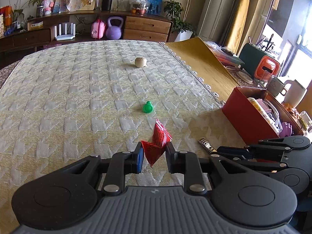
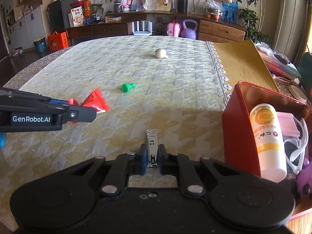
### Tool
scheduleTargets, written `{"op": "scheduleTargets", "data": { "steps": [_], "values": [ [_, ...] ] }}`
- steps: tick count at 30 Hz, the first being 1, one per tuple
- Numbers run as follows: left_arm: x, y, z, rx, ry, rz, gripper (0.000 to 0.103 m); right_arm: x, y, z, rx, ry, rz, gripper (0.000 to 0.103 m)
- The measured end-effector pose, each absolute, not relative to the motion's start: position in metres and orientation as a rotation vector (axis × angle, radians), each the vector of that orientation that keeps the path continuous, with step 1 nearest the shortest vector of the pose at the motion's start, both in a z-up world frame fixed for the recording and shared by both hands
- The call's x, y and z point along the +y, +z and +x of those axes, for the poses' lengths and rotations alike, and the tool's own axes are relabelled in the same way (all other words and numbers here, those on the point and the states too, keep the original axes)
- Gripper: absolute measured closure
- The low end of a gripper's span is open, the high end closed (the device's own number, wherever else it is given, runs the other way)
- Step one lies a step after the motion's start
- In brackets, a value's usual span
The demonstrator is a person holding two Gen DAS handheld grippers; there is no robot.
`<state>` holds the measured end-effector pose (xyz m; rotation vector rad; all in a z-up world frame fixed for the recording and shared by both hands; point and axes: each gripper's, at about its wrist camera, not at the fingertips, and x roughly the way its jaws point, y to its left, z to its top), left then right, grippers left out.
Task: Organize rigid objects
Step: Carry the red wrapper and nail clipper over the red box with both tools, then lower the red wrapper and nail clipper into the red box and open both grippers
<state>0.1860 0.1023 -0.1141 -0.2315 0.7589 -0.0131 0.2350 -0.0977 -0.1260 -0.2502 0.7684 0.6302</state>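
My right claw [image 2: 152,157] grips the nail clipper [image 2: 152,146] low over the counter [image 2: 175,89]; my left claw [image 1: 154,152] pinches a red packet [image 1: 158,142]. I'd lift both clear, then lower them into the red box [image 2: 237,128].

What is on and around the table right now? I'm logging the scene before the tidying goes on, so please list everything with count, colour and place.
sachet: one, red, between the left gripper's fingers, above the cloth
nail clipper: one, silver, between the right gripper's fingers
peg-like piece: one, green, lying mid-cloth
round lump: one, beige, far side of the cloth
box: one, red, open, at the table's right edge
bottle: one, white and yellow, lying in the box
comb-like item: one, pink, in the box
tablecloth: one, pale yellow and white, covering the table
left gripper: one, black, shut on the sachet
right gripper: one, black, shut on the nail clipper
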Motion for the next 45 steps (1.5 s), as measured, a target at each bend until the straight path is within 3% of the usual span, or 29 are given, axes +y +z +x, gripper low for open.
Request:
{"op": "scheduleTargets", "data": {
  "steps": [22, 45],
  "values": [
    [0.046, -0.058, 0.171, 0.717, -0.095, -0.197, 0.08, -0.184, -0.059, 0.199, 0.684, 0.594, -0.069, 0.093],
    [-0.084, -0.036, 0.213, 0.7, -0.256, -0.057, 0.08, -0.295, -0.046, 0.224, 0.62, 0.408, -0.032, 0.093]
  ]
}}
